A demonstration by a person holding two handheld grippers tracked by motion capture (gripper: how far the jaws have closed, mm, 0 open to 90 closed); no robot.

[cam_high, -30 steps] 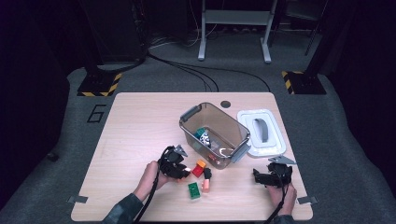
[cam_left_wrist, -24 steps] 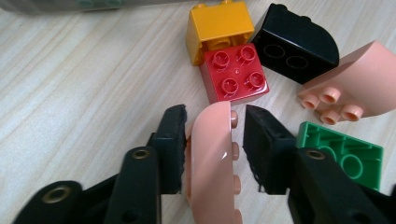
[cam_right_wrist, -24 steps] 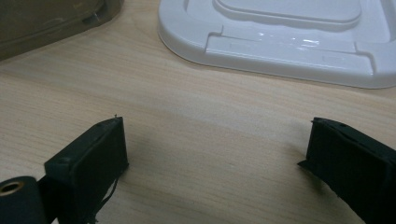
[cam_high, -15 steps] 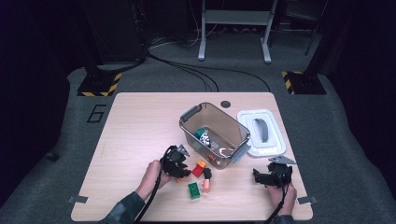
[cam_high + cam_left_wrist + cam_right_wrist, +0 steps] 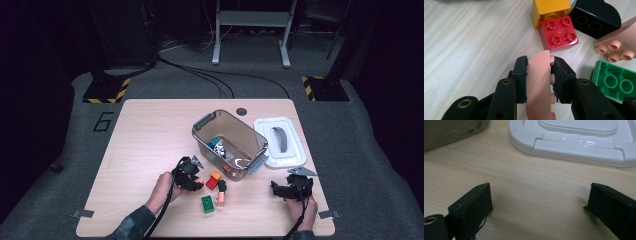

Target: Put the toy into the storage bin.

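The left tongs grip a pink brick. Its two jaws press on the flat sides of this brick, which stands on edge between them, with its rounded end pointing to the red brick. The jaws have just been closing, and the pink brick is between them. In the high view the left tongs sit just beside the red brick, on its left, low over the worktop.

The red brick is the middle of a small group. An orange brick touches its far edge. A black brick lies just to its right. A second pink brick lies near its right corner, with the studs towards the camera. A green brick lies nearer than the red brick and to its right.

The clear box stands behind the red brick, near to it, and holds some small toys. The white lid lies flat beside the box, on the right.

The right tongs are open: the jaws stand wide apart with bare worktop between them. They point at the lid. In the high view the right tongs are well apart from the red brick, to its right.
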